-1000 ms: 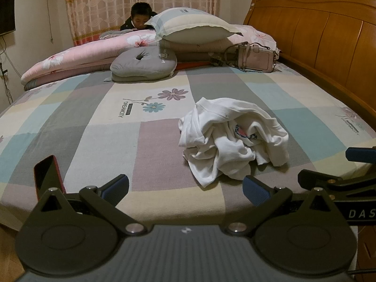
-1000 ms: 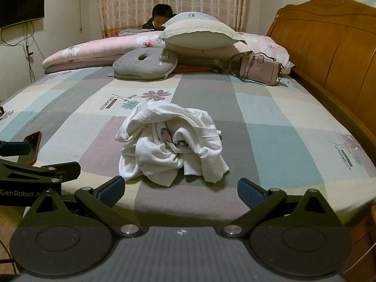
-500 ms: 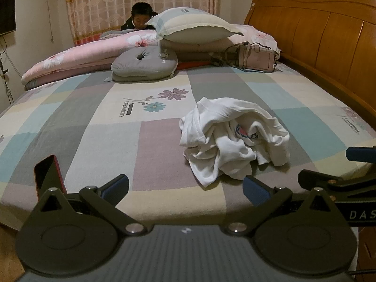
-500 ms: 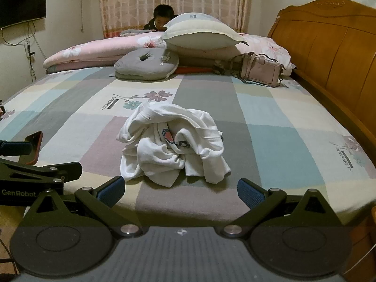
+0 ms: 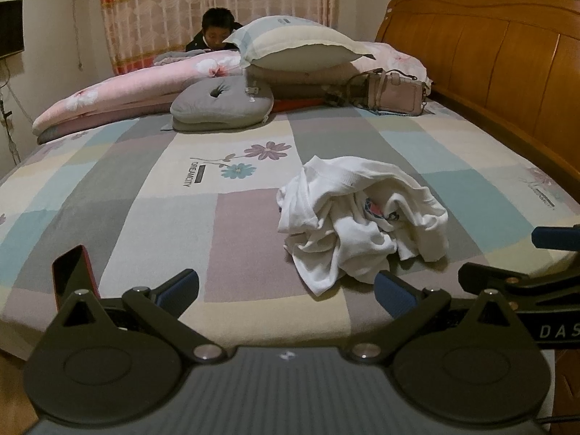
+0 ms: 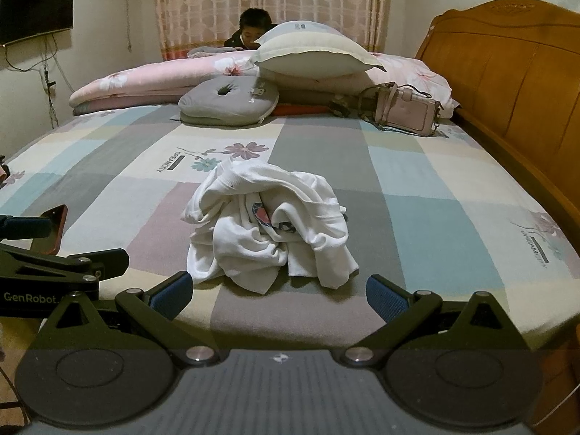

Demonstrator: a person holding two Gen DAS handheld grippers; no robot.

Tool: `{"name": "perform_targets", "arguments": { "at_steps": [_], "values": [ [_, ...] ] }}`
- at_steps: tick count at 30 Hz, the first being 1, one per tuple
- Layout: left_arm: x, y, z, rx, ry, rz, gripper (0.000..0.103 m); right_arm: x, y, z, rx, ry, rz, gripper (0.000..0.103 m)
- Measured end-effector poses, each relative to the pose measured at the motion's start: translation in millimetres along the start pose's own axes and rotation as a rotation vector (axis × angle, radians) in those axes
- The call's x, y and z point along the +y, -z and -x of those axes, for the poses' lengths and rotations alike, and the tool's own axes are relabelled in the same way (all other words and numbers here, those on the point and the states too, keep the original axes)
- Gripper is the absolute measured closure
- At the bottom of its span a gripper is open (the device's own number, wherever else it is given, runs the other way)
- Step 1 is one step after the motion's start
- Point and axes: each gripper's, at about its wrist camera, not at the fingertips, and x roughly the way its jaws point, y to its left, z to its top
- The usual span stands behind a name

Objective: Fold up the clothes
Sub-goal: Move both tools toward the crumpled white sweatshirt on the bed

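In the left wrist view, the left gripper [image 5: 286, 284] hangs at the near edge of the bed [image 5: 108, 217] with its jaws spread wide and nothing between them. The crumpled white shirt [image 5: 359, 217] lies on the bed ahead of this gripper and a little to its right, apart from the fingers. Compared with one second ago, almost nothing has changed here: the shirt keeps the same heap shape, and the gripper has only crept slightly forward. A red phone [image 5: 72, 272] stands to the left of the gripper.

In the right wrist view, the right gripper [image 6: 279, 291] is also wide open and empty. The shirt [image 6: 268, 232] sits straight ahead of it, near but not touching. It appears a little nearer than in the earlier frame, so the approach has probably begun. The folding itself is not started; the shirt must first be spread flat.
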Motion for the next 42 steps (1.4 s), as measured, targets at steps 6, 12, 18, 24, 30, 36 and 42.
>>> {"name": "perform_targets", "arguments": {
  "at_steps": [6,12,18,24,30,36,42],
  "values": [
    [-1,-1,-9,0.016,0.018,-0.001,0.001,-1,-1,-4,0.001,-0.020,0.012,0.000],
    [-2,-1,-16,0.020,0.044,-0.006,0.001,-5,-1,-8,0.007,-0.050,0.002,0.000],
    [-4,0,-25,0.028,0.058,-0.033,0.001,-7,-2,-13,0.012,-0.055,0.018,0.000],
    [-5,-2,-31,0.021,0.072,-0.060,0.001,-7,-3,-20,0.026,-0.069,0.039,0.000],
    [-4,-4,-32,-0.019,0.080,-0.084,0.001,-5,-3,-19,-0.016,-0.104,0.075,0.000],
    [2,-6,-35,-0.037,0.093,-0.072,0.001,1,-12,-24,-0.026,-0.120,0.104,0.000],
    [9,-8,-42,-0.015,0.089,-0.067,0.001,3,-15,-33,-0.014,-0.136,0.113,0.000]
  ]
}}
